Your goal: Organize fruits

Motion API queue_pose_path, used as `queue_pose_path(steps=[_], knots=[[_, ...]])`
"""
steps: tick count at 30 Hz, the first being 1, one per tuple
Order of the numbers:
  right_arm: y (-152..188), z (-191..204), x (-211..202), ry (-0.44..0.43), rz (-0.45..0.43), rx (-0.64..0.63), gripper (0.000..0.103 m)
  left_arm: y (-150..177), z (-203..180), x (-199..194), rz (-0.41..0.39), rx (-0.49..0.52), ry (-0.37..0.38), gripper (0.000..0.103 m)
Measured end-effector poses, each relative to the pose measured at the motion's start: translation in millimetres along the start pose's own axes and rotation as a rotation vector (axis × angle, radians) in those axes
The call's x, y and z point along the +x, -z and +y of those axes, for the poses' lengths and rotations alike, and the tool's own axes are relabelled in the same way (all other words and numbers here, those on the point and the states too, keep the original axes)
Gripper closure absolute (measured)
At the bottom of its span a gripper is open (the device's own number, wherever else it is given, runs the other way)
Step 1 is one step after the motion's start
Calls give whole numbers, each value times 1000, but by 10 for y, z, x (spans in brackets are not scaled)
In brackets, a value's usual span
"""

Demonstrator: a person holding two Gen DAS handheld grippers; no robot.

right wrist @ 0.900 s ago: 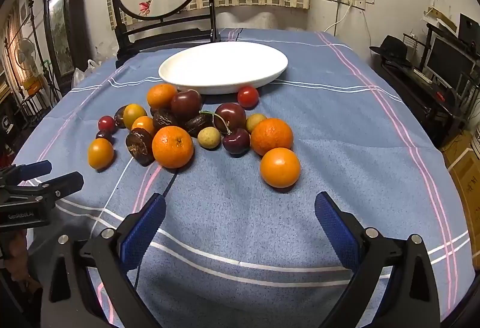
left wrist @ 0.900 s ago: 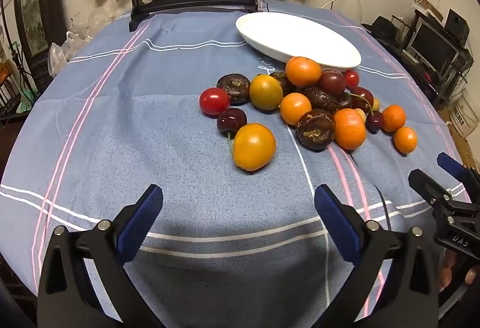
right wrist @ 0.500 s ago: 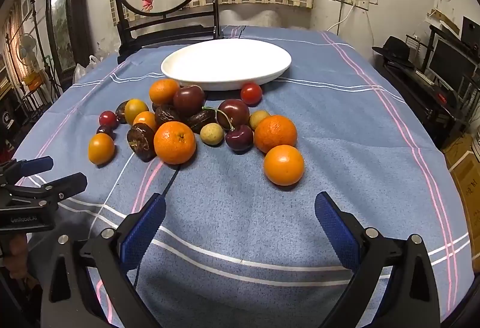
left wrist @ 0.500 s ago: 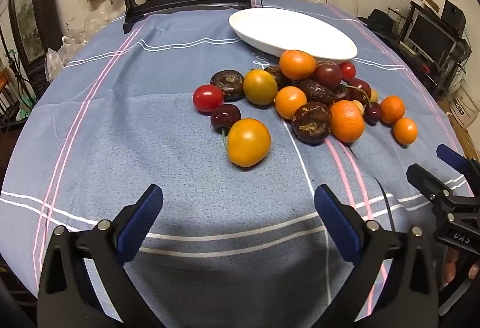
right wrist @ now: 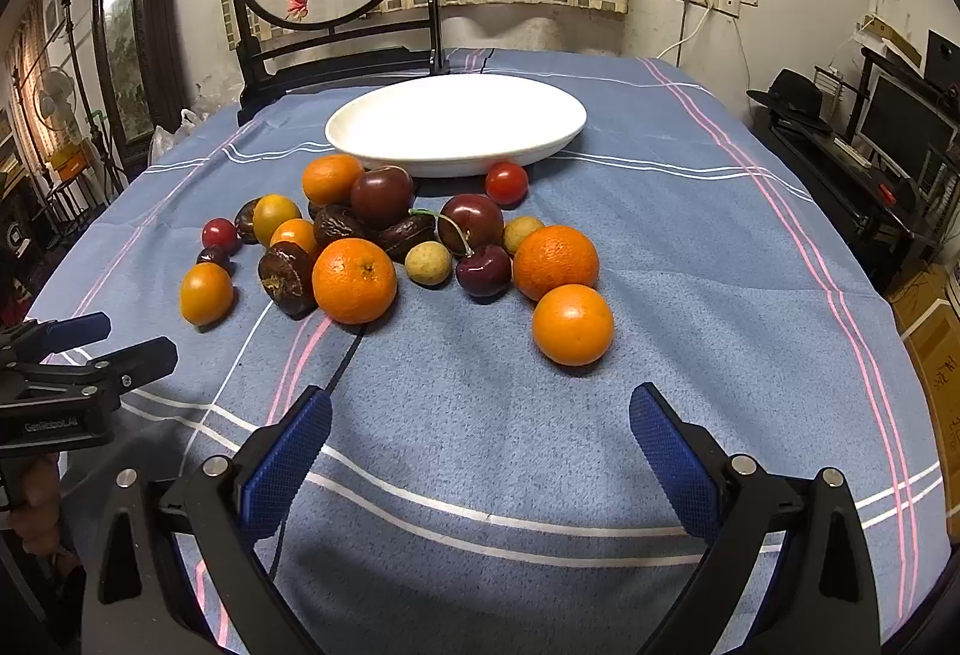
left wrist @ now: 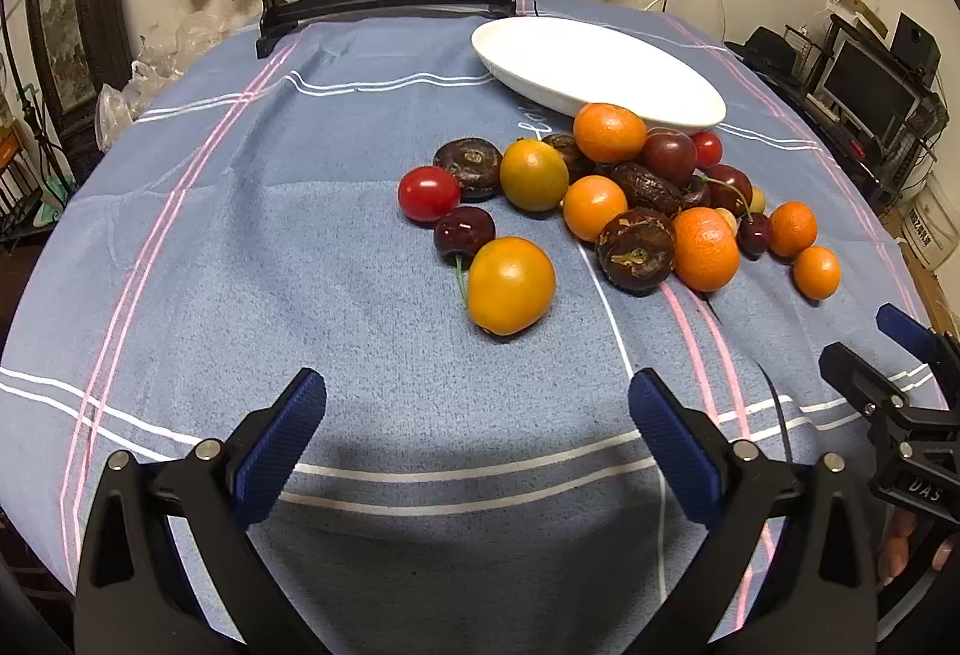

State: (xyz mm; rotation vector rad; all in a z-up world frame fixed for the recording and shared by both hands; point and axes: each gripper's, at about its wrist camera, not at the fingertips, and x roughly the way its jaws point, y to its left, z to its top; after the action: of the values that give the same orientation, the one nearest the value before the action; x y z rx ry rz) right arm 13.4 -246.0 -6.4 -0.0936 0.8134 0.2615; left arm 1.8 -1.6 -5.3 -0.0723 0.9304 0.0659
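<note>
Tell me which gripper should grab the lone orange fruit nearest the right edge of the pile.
Right. The right gripper is open and empty, with the round orange fruit just ahead of its fingers. From the left gripper, that fruit lies far off to the side, beyond the pile.

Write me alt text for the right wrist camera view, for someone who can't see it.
A pile of fruit lies on a blue striped tablecloth in front of an empty white plate. The open right hand-held gripper frames the foreground with nothing between its blue pads, and the left hand-held gripper shows at the left edge.
</note>
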Motion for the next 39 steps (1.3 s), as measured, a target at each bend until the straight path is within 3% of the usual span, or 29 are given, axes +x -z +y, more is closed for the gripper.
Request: queue_pose_path(steps=[39], knots=[[28, -26, -16, -16, 12, 10, 3, 10, 21, 25, -3, -9, 3, 4]])
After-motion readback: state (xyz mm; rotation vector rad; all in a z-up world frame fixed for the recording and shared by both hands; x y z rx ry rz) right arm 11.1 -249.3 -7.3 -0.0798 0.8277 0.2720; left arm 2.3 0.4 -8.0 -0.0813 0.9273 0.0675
